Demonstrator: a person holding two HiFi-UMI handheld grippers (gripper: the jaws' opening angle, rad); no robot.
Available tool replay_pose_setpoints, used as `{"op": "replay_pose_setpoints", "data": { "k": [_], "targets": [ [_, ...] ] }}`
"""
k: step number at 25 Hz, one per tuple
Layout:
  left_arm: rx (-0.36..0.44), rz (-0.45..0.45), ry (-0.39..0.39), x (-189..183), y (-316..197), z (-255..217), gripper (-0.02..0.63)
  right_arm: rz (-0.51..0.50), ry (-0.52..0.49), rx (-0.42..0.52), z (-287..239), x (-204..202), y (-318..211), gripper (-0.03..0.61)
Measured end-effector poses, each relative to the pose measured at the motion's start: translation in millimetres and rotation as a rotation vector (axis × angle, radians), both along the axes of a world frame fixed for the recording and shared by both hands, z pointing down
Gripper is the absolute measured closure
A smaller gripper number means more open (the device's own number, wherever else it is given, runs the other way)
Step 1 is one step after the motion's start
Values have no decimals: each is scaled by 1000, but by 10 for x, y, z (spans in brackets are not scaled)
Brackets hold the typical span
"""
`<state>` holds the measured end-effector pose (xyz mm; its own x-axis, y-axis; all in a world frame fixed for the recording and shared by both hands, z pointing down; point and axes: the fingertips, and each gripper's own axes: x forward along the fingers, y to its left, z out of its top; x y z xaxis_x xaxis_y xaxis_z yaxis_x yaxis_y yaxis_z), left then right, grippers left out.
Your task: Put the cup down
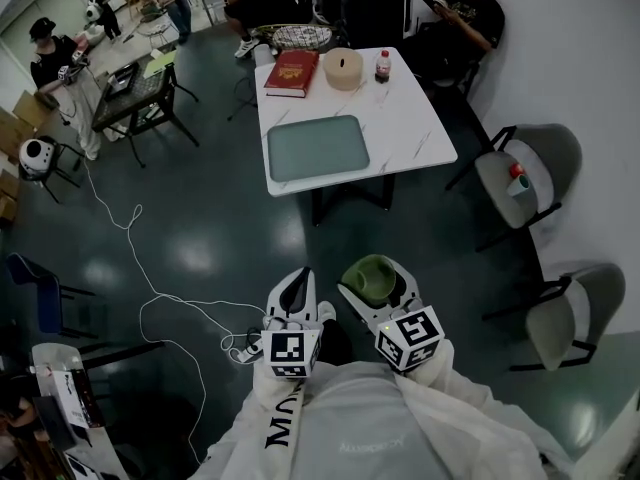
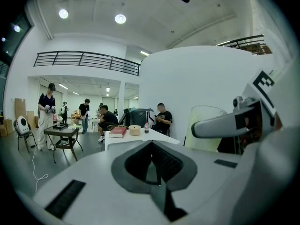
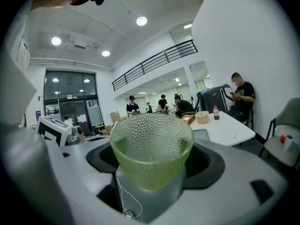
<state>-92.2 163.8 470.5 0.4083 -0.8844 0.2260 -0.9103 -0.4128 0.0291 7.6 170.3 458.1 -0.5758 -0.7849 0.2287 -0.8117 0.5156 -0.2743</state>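
Note:
A green dimpled glass cup (image 3: 151,146) stands upright between the jaws of my right gripper (image 3: 150,175), which is shut on it. In the head view the cup (image 1: 371,277) hangs over the dark floor, close to my body, with the right gripper (image 1: 374,286) around it. My left gripper (image 1: 295,286) is just to its left, shut with nothing in it; its jaws (image 2: 152,165) meet along one seam. From the left gripper view the cup (image 2: 206,128) shows at the right. The white marble table (image 1: 410,118) stands ahead, well beyond both grippers.
The table carries a grey-green tray (image 1: 318,147), a red book (image 1: 291,72), a round beige container (image 1: 343,68) and a small bottle (image 1: 382,66). Two grey chairs (image 1: 525,173) (image 1: 575,313) stand at the right. A white cable (image 1: 140,268) trails on the floor. People sit and stand at the back.

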Motion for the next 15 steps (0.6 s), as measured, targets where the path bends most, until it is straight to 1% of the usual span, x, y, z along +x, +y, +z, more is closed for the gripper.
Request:
{"op": "replay_pose_setpoints", "data": {
  "k": [9, 12, 15],
  "targets": [
    [-10, 14, 3, -204, -457, -4, 603, 18, 12, -22, 46, -180, -456, 190],
    [-18, 21, 12, -238, -608, 39, 603, 26, 18, -25, 74, -214, -603, 190],
    [-8, 36, 14, -241, -767, 10, 603, 31, 22, -25, 72, -250, -769, 190]
  ]
}}
